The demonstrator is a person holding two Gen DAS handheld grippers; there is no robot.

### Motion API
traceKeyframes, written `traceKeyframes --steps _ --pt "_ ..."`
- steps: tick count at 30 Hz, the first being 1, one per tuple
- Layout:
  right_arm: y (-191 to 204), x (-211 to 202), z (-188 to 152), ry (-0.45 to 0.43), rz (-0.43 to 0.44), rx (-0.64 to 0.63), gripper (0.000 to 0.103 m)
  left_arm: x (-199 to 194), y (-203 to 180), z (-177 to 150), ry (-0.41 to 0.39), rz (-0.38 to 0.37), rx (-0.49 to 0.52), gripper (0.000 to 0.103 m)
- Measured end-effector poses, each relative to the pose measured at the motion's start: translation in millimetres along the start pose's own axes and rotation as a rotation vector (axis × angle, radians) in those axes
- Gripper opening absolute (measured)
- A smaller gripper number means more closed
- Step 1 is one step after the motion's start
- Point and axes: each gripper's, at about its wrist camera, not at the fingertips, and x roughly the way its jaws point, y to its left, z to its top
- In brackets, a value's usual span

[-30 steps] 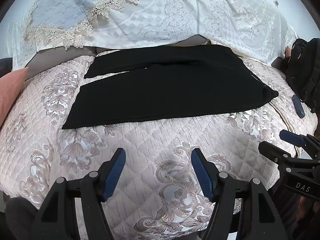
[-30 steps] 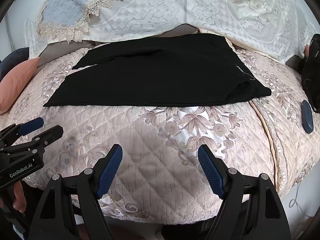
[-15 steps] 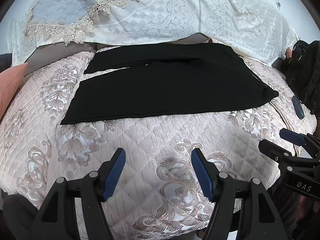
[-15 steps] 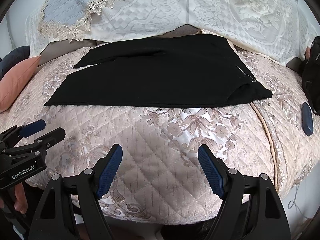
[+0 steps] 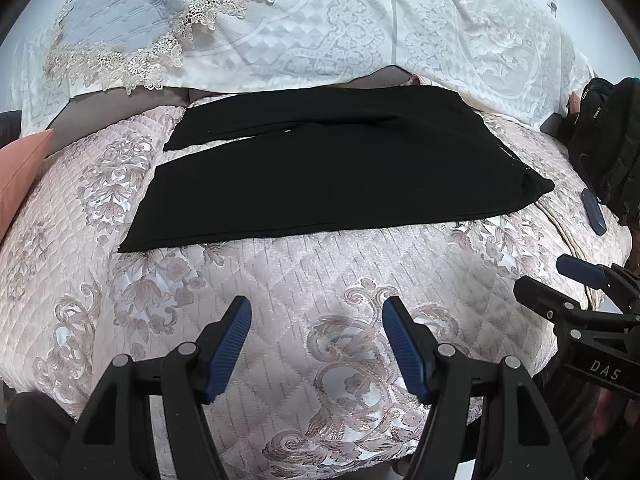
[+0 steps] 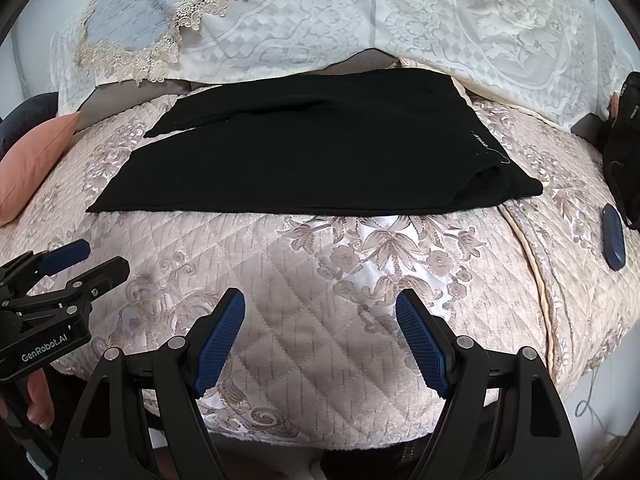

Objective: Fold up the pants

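Observation:
Black pants point(image 5: 332, 172) lie flat across the far half of a quilted bed, legs pointing left, waist at the right; they also show in the right wrist view point(image 6: 312, 160). My left gripper point(image 5: 316, 312) is open and empty, over the near part of the quilt, short of the pants. My right gripper point(image 6: 320, 306) is open and empty, also over the near quilt. Each gripper shows at the edge of the other's view: the right gripper point(image 5: 560, 276) and the left gripper point(image 6: 96, 260).
The pink floral quilt point(image 5: 280, 280) covers the bed. White lace pillows point(image 5: 320, 28) stand behind the pants. A salmon cushion point(image 6: 36, 160) lies far left. A black bag point(image 5: 608, 140) and a small dark blue case point(image 6: 613, 242) sit at the right.
Both grippers have shifted slightly; the pants sit a little lower and nearer in view. The pants themselves have not moved. Both grippers stay open.

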Motion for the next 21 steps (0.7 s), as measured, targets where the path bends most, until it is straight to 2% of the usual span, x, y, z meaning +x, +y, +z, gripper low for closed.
traceKeyframes --steps 21 --pt "-3.3 0.2 -2.1 -0.002 -0.001 0.009 0.078 1.6 1.4 -2.2 0.005 0.0 -0.002 0.07"
